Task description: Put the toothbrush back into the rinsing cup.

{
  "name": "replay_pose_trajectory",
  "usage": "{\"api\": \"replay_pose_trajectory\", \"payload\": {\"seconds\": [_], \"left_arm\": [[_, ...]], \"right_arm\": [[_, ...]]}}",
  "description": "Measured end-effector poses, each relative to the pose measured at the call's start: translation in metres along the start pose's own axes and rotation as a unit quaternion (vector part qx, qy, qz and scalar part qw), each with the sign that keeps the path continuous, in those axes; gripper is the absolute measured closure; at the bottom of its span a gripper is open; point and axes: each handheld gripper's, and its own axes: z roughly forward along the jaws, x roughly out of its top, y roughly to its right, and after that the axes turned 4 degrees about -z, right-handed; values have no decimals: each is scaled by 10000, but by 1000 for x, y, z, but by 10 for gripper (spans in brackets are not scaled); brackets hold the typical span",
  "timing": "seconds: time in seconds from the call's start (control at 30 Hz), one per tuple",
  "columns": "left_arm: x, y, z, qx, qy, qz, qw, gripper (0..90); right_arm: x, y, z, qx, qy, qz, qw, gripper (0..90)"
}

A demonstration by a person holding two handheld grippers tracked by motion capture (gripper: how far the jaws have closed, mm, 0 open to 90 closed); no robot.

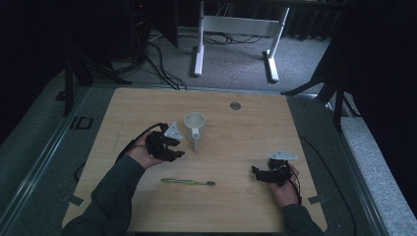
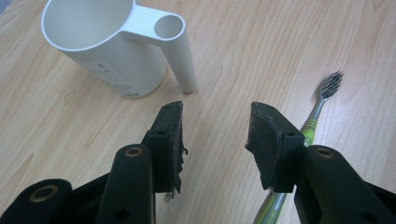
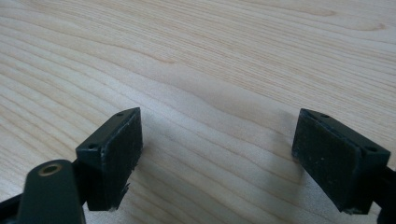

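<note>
White handled cup (image 1: 193,129) upright mid-table; green toothbrush (image 1: 187,182) flat well in front, bristles right.

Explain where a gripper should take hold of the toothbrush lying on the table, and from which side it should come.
Grip the toothbrush at the middle of its green handle, coming straight down from above with the jaws across its width. It lies flat on the table, so only its narrow sides offer a hold. The bristled head points toward the right gripper; the open left gripper looks nearer.
</note>
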Motion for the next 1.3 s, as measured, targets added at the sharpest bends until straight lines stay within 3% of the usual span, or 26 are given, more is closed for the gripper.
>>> {"api": "replay_pose_trajectory", "payload": {"seconds": [0.7, 1.3], "left_arm": [[5, 12, 14, -347, -273, 241, 9987, 559], [6, 21, 26, -622, -596, 437, 9953, 572]], "right_arm": [[0, 0, 0, 12, -10, 11, 10000, 159], [0, 0, 0, 11, -9, 2, 10000, 159]]}}
